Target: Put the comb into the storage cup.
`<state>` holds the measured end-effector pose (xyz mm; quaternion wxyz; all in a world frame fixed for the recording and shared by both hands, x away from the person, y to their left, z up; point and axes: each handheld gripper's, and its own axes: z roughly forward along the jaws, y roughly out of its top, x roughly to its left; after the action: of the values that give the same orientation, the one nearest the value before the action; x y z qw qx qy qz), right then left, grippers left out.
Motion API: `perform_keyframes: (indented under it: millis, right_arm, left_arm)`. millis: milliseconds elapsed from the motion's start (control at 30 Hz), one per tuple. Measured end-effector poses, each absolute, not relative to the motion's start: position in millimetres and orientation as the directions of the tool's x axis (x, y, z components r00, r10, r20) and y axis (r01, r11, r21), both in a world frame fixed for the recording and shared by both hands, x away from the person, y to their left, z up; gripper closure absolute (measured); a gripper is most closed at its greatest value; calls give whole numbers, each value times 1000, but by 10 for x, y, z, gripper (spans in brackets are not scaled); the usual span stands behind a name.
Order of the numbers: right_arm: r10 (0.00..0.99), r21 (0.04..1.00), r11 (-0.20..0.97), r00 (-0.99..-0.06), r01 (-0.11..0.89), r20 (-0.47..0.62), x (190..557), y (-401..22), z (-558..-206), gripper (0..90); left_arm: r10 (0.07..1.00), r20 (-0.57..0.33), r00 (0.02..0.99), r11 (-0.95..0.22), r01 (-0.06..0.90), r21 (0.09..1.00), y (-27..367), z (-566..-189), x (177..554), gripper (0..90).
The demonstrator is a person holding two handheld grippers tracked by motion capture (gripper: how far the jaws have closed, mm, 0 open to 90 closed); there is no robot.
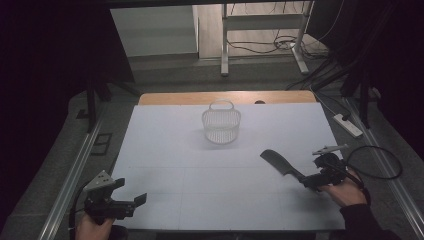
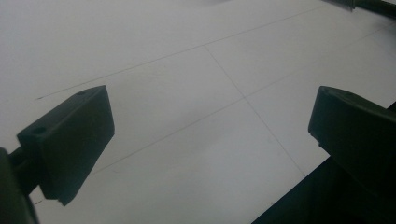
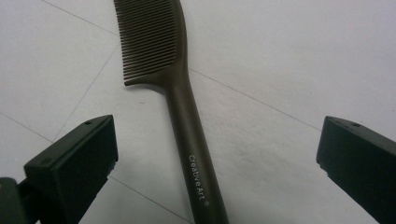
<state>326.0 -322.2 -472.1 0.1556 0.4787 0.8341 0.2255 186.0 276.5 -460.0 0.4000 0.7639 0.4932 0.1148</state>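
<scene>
comb: the dark comb [image 3: 184, 116] lay flat on the white table [image 1: 165, 165], over at the right side, teeth end pointing toward the middle, handle toward the person.
right gripper: the right gripper [image 1: 306, 180] sat right at the handle end, jaws wide apart with the handle running between them, pads not pressing on it as far as I could see.
step: looked to me like the comb was either freshly set down or about to be grabbed, honestly couldn't call it. Nothing was clamped.
next move: if it was a pickup, I'd say the jaws needed to close square on that thin handle, low to the table, since it's slim and could roll out.
left gripper: the left gripper [image 1: 131, 202] hung at the near left corner, jaws apart, nothing between them, well away from the comb.
basket: a small pale wire basket [image 1: 221, 122] stood upright toward the far middle, well apart from the comb.
in the way: nothing lay between comb and basket, just bare table.
</scene>
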Motion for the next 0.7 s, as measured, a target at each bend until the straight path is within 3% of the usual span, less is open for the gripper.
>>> perform_keyframes:
  millis: [700]
  right_arm:
    - [847,423,493,-531,760,-34,3342,-3161,-4994,0]
  left_arm:
    - [845,-221,487,-193,663,724,2766,-4600,1862,9]
